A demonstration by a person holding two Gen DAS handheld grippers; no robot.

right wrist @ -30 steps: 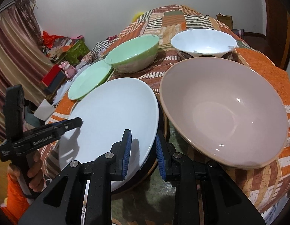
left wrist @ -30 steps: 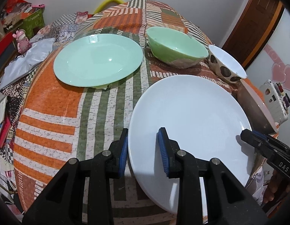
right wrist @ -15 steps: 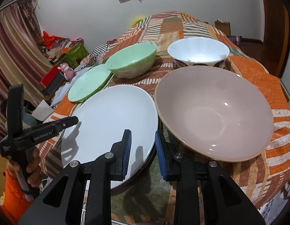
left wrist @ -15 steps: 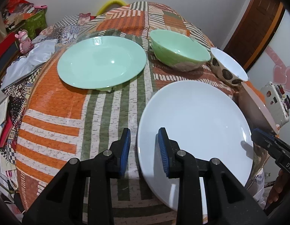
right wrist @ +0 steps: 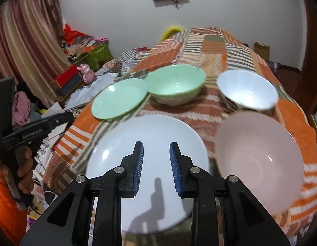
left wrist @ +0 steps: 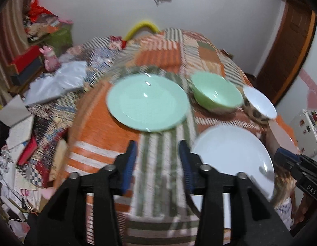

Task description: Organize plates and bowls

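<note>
A white plate (left wrist: pixel 232 153) (right wrist: pixel 150 147) lies at the near edge of the patchwork-covered table (left wrist: pixel 109 135). A green plate (left wrist: pixel 147 103) (right wrist: pixel 119 99), a green bowl (left wrist: pixel 216 93) (right wrist: pixel 175 84) and a white bowl with a dark pattern (left wrist: pixel 259 104) (right wrist: pixel 247 90) stand behind it. A large pink bowl (right wrist: pixel 258 160) sits right of the white plate. My left gripper (left wrist: pixel 157 164) is open and empty above the cloth, left of the white plate. My right gripper (right wrist: pixel 156 166) is open and empty above the white plate.
Clutter of boxes, papers and a pink toy (left wrist: pixel 49 58) lies off the table's left side. A white appliance (left wrist: pixel 308 129) stands at the right. A door (left wrist: pixel 287 47) is at the back right. A yellow chair back (left wrist: pixel 142 28) shows beyond the table.
Both grippers have pulled back and risen away from the white plate's edges, and both have opened wider. The left one has shifted left off the plate. The plate lies flat.
</note>
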